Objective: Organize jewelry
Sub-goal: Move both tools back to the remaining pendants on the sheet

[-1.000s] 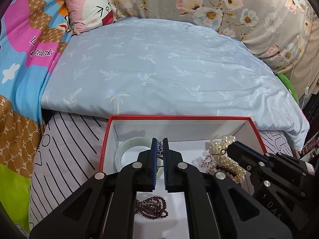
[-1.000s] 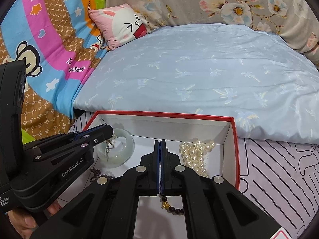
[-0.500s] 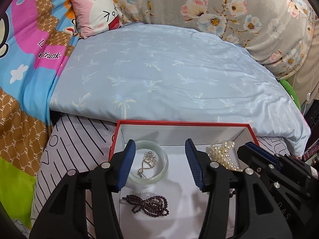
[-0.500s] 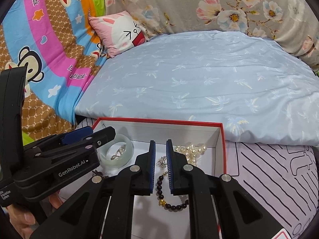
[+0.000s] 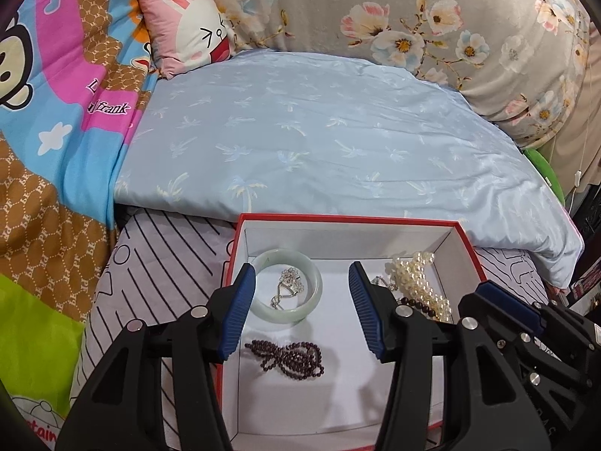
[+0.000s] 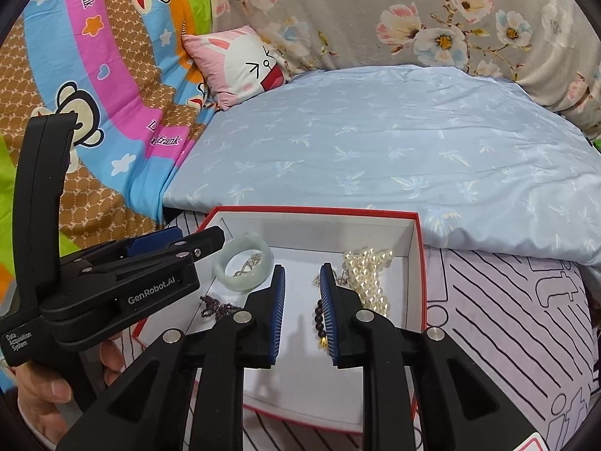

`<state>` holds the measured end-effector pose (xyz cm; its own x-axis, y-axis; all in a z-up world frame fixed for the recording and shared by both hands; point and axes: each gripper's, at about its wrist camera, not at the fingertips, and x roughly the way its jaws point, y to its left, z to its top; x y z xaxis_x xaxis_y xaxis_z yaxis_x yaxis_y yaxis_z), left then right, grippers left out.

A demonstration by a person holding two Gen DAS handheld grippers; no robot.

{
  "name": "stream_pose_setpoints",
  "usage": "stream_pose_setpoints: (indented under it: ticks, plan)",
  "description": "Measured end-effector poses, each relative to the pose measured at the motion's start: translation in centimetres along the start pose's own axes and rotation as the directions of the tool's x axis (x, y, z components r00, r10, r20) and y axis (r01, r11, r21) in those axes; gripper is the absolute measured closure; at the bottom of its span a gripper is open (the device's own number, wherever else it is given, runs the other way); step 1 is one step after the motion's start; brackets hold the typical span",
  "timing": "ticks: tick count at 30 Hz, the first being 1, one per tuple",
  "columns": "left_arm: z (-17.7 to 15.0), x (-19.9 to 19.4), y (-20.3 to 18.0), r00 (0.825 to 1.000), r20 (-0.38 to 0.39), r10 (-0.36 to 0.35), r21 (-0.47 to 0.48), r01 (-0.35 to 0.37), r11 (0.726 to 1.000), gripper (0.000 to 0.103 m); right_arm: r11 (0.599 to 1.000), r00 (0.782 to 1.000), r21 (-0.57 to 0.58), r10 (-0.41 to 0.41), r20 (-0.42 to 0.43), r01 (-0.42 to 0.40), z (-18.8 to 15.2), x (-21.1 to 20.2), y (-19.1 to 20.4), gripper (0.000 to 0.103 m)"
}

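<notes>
Jewelry box [image 5: 465,240], red-rimmed, on bed: jade bangle [image 5: 287,289] w/ silver chain [image 5: 288,286] inside, purple beads [image 5: 289,357], pearls [image 5: 422,282] all in; advise lifting clear w/o snagging strands; left gripper [image 5: 300,312] approx half open, empty; right gripper [image 6: 302,312] jaws just been opening, narrow gap, nothing held.

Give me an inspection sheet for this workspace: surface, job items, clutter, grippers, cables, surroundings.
Surface: striped bedsheet.
Job's things: red-rimmed box holds jade bangle ringing a silver chain, purple bead strand, pearl necklace, dark bead bracelet.
Clutter: nothing seen.
Grippers: left gripper open, empty; right gripper jaws just opening, nothing between.
Cables: white cord, far right.
Surroundings: blue quilt, bunny pillow, floral bedding.
</notes>
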<state>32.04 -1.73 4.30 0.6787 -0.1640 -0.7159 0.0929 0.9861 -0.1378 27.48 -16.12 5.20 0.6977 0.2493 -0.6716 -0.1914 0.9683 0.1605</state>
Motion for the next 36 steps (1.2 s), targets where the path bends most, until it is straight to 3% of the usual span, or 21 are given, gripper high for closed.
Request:
stream_pose_setpoints:
  ticks: [8, 12, 17, 28, 36]
  plan:
    - [-1.8, -3.2, -0.1, 0.999, 0.029, 0.033, 0.032, -0.034, 0.999, 0.053, 0.999, 0.999, -0.016, -0.042, 0.017, 0.042, -2.6, -3.2, 0.4, 0.075]
    - [-3.4, -5.4, 0.2, 0.998, 0.049, 0.044, 0.026, -0.045, 0.999, 0.040, 0.998, 0.998, 0.000, -0.056, 0.012, 0.056, -4.8, -5.2, -0.2, 0.072]
    - [-6.0, -7.7, 0.3, 0.997, 0.051, 0.062, 0.040, -0.064, 0.997, 0.040, 0.998, 0.998, 0.014, -0.063, -0.004, 0.063, -7.4, -7.4, -1.0, 0.072]
    - [-14.0, -10.4, 2.5, 0.998, -0.057, 0.035, -0.033, -0.037, 0.999, 0.040, 0.997, 0.996, 0.060, -0.043, -0.084, 0.048, -14.8, -11.1, -1.0, 0.072]
    - [-18.5, -11.4, 3.0, 0.992, -0.125, 0.032, -0.051, -0.038, 0.998, 0.040, 0.998, 0.987, 0.052, -0.018, -0.159, 0.027, -18.8, -10.6, 0.9, 0.072]
